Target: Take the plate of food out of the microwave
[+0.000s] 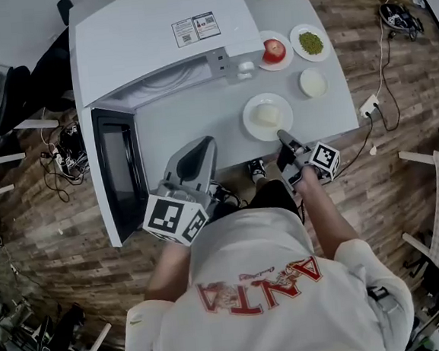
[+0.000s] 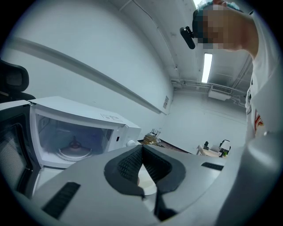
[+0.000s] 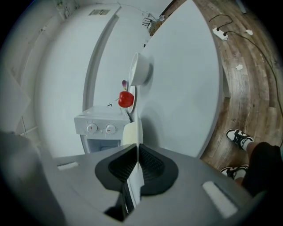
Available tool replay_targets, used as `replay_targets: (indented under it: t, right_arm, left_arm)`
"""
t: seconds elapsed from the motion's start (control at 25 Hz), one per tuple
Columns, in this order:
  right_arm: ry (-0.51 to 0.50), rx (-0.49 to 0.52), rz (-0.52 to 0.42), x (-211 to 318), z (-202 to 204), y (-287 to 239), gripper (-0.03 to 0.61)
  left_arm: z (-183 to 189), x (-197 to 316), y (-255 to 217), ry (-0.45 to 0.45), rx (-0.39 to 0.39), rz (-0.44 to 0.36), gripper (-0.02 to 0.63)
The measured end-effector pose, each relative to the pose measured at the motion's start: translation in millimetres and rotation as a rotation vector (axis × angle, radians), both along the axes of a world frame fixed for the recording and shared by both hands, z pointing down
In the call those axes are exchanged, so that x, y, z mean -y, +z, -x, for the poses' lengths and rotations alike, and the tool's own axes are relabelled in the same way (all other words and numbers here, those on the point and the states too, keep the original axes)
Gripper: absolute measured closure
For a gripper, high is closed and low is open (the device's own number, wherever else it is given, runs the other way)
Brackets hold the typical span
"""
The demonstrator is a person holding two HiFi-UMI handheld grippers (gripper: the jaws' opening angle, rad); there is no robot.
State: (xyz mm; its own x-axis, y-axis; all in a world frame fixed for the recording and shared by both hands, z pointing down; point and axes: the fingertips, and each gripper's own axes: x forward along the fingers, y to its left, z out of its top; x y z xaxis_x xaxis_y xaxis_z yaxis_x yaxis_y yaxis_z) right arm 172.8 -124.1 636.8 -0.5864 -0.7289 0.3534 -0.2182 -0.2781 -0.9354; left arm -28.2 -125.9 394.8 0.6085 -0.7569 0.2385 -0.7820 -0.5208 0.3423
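Gripping the plate: our right gripper (image 1: 285,137) is clamped on the near rim of the plate of food (image 1: 255,129), and the rim runs edge-on between its pads.
Plate's place: it is out of the microwave (image 1: 154,39), over the table (image 1: 191,112) in front of the microwave's control-knob end and well apart from its open door (image 1: 120,172).
Food: a pale rounded lump (image 1: 267,115) sits mid-plate.
Left gripper (image 1: 204,144): its jaws are drawn together on nothing, and it hangs just in front of the microwave's mouth.
Cavity: only the bare turntable (image 2: 73,150) shows inside the microwave.
Done: we judge the removal itself complete.
Left to do: set the plate down and let go of the rim. From overhead we cannot quite tell whether the plate rests fully on the table or is slightly lifted.
Neighbours: an apple dish (image 1: 274,50), a dish of greens (image 1: 311,43) and a small bowl (image 1: 313,83) lie beside the microwave's control end, untouched.
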Motion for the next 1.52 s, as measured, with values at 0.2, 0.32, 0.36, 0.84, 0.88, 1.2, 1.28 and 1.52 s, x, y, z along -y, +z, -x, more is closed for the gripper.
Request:
replay_targets:
  t: [0.2, 0.32, 0.36, 0.84, 0.88, 1.2, 1.28, 1.52]
  right_arm:
    - [0.011, -0.003, 0.020, 5, -3, 5, 0.561]
    - [0.003, -0.018, 0.032, 8, -3, 6, 0.560]
    - [-0.004, -0.038, 0.039, 8, -3, 6, 0.560]
    - [-0.212, -0.280, 0.024, 18, 5, 0, 0.416]
    - [-0.245, -0.310, 0.016, 18, 7, -1, 0.403]
    - [-0.559, -0.566, -0.050, 8, 19, 4, 0.344]
    - [-0.642, -0.632, -0.058, 4, 21, 9, 0.337]
    - [-0.797, -0.773, -0.066, -8, 22, 18, 0.337]
  left_arm:
    - [2, 2, 0, -0.009, 0.003, 0.003, 0.604]
    - [5, 3, 0, -0.019, 0.003, 0.004, 0.604]
    - [6, 3, 0, -0.022, -0.001, 0.003, 0.604]
    - [13, 1, 4, -0.046, -0.005, 0.000, 0.604]
    - [13, 1, 4, -0.046, -0.005, 0.002, 0.604]
    - [11, 0, 2, -0.049, -0.003, 0.002, 0.604]
    - [11, -1, 3, -0.053, -0.003, -0.002, 0.604]
    - [10, -2, -1, -0.062, -0.001, -0.009, 0.604]
